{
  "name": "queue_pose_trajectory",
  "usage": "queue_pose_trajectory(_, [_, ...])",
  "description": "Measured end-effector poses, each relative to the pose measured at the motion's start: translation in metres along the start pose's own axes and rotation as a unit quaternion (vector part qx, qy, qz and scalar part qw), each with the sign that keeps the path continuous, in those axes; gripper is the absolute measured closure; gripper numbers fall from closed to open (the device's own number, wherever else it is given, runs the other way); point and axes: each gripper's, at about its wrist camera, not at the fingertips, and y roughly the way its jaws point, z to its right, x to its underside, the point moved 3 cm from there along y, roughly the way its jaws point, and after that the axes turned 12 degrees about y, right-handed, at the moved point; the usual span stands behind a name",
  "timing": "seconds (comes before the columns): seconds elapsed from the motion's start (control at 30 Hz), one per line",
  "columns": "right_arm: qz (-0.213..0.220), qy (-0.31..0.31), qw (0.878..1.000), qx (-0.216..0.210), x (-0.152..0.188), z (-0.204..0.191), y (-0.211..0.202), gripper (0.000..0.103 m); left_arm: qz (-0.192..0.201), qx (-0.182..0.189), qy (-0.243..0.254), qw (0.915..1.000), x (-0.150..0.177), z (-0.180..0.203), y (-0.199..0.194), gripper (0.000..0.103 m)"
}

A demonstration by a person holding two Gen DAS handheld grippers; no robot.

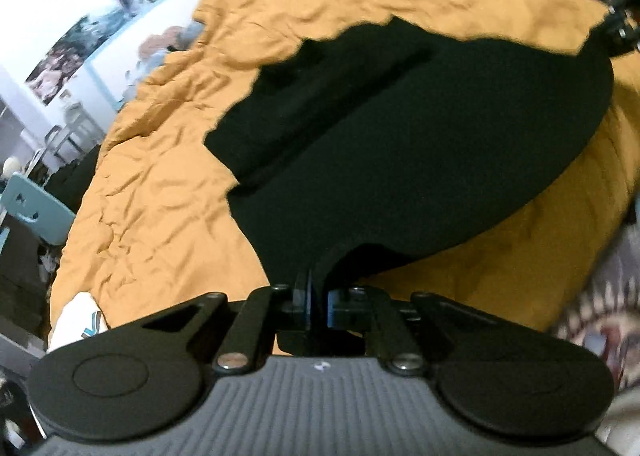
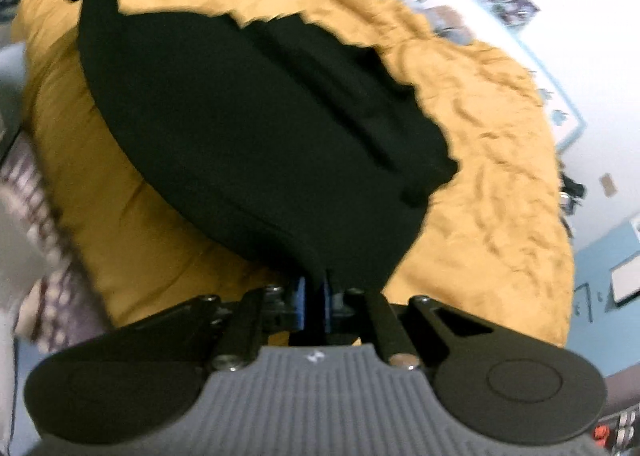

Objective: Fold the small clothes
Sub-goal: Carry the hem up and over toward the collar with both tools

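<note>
Black garment [image 1: 400,144] sags across the mustard bedspread [image 1: 160,184], one corner pinched in the left gripper [image 1: 316,296], another in the right gripper [image 2: 316,296]; its folds blur into darkness.

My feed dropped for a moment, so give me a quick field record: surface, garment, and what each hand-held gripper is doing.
surface: wrinkled orange bedspread
garment: black garment, near edge lifted off the bedspread, far part lying on it
left hand-held gripper: shut on the garment's near edge
right hand-held gripper: shut on the garment's near edge at the other end
fold state: not yet folded over
image quality: blurred
</note>
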Motion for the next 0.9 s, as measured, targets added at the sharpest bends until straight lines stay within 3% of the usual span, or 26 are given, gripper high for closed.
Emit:
queue_pose_trajectory(0.3, [0.053, 0.005, 0.996, 0.066, -0.080, 0.052, 0.020, 0.103, 0.038, -0.054, -0.029, 0.9974, -0.057, -0.070, 0.016, 0.096])
queue_pose_trajectory(0.57, [0.101, 0.049, 0.988, 0.107, -0.173, 0.119, 0.065, 0.103, 0.061, -0.112, -0.044, 0.9909, -0.127, -0.148, 0.058, 0.096])
queue_pose_trajectory(0.73, [0.108, 0.084, 0.984, 0.110, -0.232, 0.168, 0.119, 0.103, 0.064, -0.126, -0.066, 0.9877, -0.169, -0.196, 0.103, 0.096])
queue_pose_trajectory(0.9, [0.078, 0.126, 0.985, 0.086, -0.269, 0.210, 0.205, 0.103, 0.030, -0.096, -0.107, 0.9891, -0.187, -0.229, 0.184, 0.096])
